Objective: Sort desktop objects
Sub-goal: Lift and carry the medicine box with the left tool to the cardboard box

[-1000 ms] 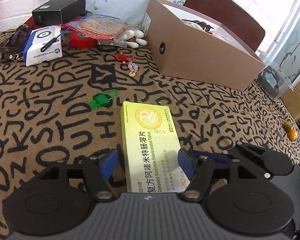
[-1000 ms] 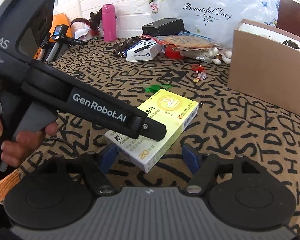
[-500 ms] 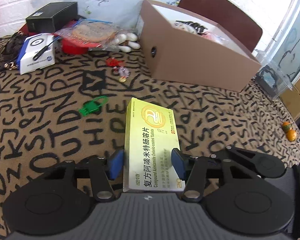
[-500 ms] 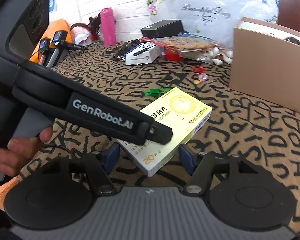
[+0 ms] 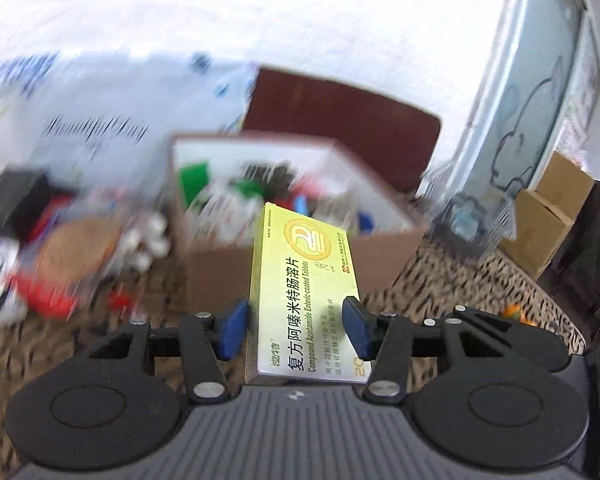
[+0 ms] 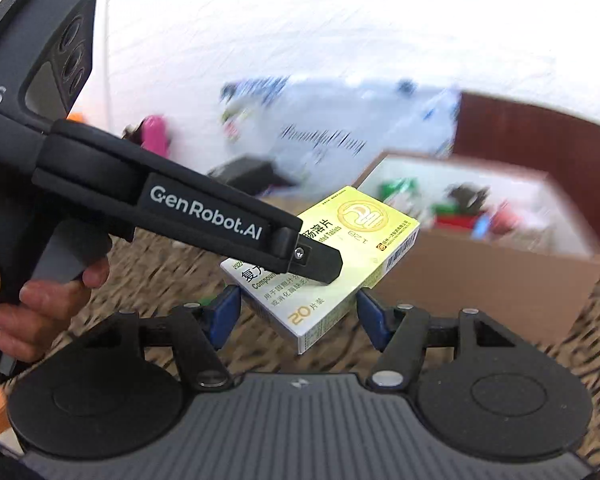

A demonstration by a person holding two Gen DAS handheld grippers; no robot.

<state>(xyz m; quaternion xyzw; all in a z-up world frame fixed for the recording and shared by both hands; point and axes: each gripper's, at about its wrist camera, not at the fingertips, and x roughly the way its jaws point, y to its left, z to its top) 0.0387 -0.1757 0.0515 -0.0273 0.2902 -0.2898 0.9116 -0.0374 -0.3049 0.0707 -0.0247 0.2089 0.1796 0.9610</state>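
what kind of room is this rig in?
Likely a home room, not a lab: patterned letter-print tablecloth, a floral "Beautiful Day" cushion, and a cardboard box full of household odds and ends.

Home room: letter-print tablecloth [image 5: 452, 280], floral pillow [image 6: 340, 120], cluttered cardboard box [image 5: 380, 256].

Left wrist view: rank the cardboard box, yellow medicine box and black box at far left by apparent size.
1. cardboard box: largest, though blurred.
2. yellow medicine box: held in the left claw close to the lens, so its size is inflated.
3. black box: smallest, cut off by the edge and blurred.
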